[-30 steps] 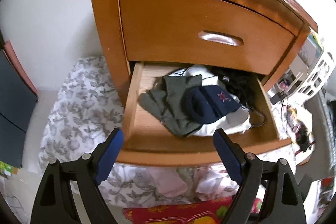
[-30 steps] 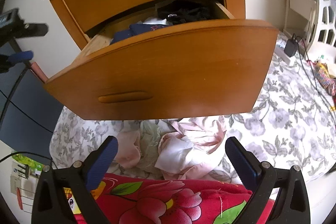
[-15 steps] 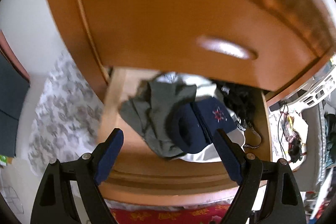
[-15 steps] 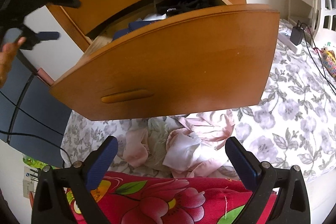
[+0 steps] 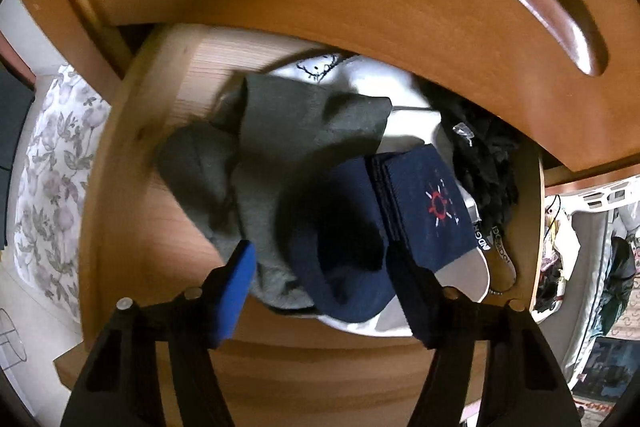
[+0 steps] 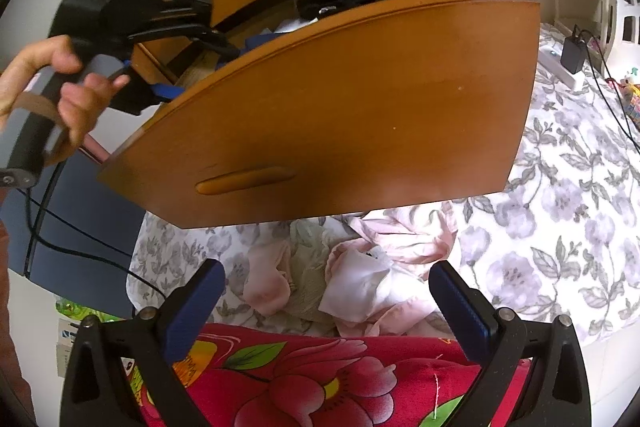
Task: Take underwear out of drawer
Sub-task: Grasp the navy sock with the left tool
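Drawer [image 5: 120,155] with navy underwear [image 5: 360,227], grey garment [image 5: 280,147].

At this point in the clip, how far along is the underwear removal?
Done: the drawer stands pulled out. In hand: the left claw is closing around the navy garment, not yet pinching it. Left: grip and lift it out. The right claw hangs open over the bed.

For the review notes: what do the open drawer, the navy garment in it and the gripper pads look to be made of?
Drawer: wood, pale and bare with visible grain inside; its front looks orange-brown with a smooth satin varnish. Navy garment: soft matte knit fabric, probably cotton, folded, with a small red print. Left gripper pads: blue, likely rubber or foam; the right gripper's look ribbed.
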`<action>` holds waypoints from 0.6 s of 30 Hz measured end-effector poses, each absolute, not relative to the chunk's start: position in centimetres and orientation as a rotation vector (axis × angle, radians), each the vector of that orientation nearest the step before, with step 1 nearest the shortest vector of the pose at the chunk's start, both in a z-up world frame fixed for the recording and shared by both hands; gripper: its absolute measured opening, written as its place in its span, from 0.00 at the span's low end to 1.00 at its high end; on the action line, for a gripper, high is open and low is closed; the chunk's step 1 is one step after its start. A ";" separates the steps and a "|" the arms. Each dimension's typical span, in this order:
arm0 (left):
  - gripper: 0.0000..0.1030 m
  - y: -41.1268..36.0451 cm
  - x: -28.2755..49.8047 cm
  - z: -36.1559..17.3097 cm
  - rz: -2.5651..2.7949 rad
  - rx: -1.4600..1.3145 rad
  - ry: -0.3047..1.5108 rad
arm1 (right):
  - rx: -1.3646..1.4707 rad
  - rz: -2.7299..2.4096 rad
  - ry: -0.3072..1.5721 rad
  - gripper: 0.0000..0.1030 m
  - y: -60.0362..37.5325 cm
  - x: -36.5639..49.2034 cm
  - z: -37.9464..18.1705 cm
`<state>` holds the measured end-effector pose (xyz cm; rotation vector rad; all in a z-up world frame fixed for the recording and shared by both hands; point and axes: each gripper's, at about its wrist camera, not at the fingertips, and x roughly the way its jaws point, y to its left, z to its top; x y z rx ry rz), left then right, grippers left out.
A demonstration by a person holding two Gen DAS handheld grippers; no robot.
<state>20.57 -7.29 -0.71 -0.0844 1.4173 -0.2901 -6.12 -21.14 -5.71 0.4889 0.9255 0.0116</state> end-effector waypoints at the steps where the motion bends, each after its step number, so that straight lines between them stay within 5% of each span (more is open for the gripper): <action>1: 0.58 -7.5 20.6 -0.9 -0.298 -0.089 1.419 | 0.491 0.014 0.927 1.00 -21.1 -6.1 -5.7; 9: 0.52 -8.5 20.2 -1.8 -0.296 -0.092 1.394 | 0.497 0.025 0.934 1.00 -21.1 -6.0 -5.9; 18: 0.27 -9.0 18.5 -0.4 -0.325 -0.048 1.303 | 0.498 0.026 0.937 1.00 -21.1 -6.0 -6.0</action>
